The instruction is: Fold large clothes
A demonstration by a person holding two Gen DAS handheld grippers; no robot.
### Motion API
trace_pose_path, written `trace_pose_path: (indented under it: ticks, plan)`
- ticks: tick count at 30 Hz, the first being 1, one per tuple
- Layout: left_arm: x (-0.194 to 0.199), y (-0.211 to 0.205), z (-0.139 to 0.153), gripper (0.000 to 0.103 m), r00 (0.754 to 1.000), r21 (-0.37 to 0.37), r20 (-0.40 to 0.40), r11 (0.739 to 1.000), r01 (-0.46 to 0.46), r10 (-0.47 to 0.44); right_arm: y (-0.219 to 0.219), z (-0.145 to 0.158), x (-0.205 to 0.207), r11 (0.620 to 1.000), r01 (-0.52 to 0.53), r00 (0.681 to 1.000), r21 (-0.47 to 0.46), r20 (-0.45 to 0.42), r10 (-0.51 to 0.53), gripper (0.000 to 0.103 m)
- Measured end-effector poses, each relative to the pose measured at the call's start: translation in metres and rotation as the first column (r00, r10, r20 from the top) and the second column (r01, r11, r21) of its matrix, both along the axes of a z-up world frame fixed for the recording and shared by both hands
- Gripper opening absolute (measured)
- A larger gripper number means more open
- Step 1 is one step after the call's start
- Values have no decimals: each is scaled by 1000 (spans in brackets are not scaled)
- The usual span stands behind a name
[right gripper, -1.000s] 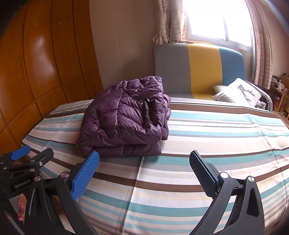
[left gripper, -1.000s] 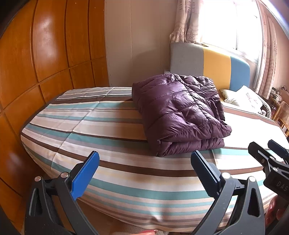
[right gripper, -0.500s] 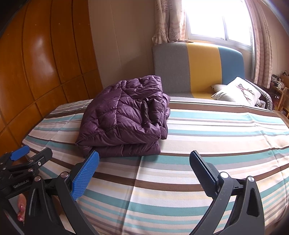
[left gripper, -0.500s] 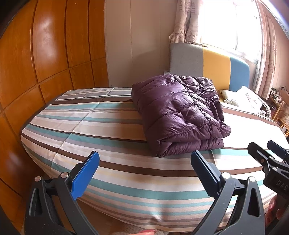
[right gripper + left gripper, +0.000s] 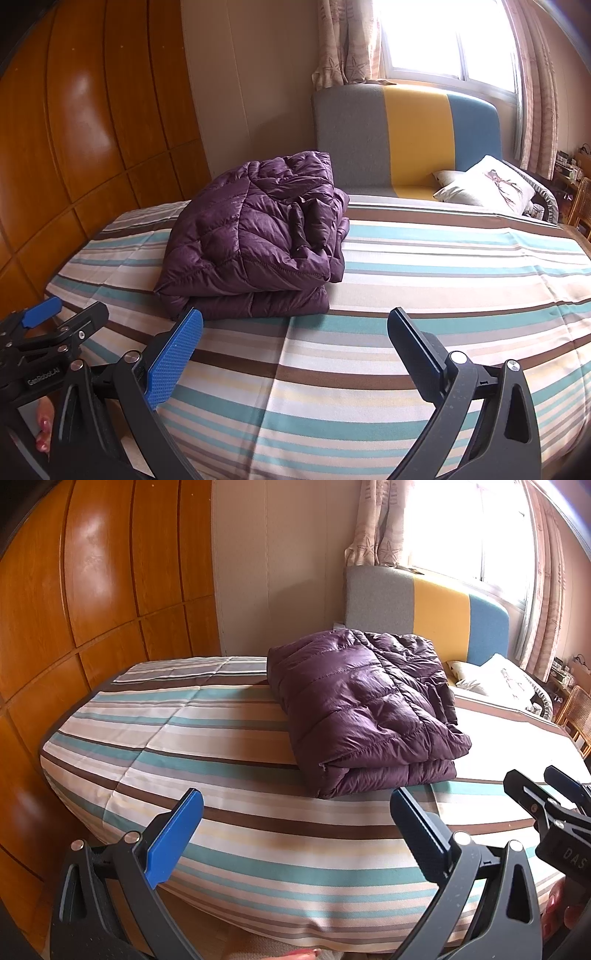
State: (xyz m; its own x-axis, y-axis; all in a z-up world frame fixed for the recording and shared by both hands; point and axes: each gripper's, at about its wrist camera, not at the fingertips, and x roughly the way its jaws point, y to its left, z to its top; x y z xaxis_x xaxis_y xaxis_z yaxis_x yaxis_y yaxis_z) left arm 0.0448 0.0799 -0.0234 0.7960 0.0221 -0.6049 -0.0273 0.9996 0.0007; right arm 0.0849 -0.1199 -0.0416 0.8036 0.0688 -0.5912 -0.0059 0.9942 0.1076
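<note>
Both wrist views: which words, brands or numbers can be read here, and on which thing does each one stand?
"GenRobot.AI": on the body of the left hand-held gripper, seen at the left edge of the right wrist view.
"DAS": on the body of the right hand-held gripper, at the right edge of the left wrist view; the frame cuts the rest off.
The purple down jacket and the pillow show no readable text.
</note>
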Motion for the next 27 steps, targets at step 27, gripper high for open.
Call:
trace_pose_path:
  ticks: [27]
  plan:
    - [5, -8, -7, 101, 1000, 23, -23, 1000, 2, -2, -5, -7, 5, 1000, 3, 1000, 9, -28, -3, 100]
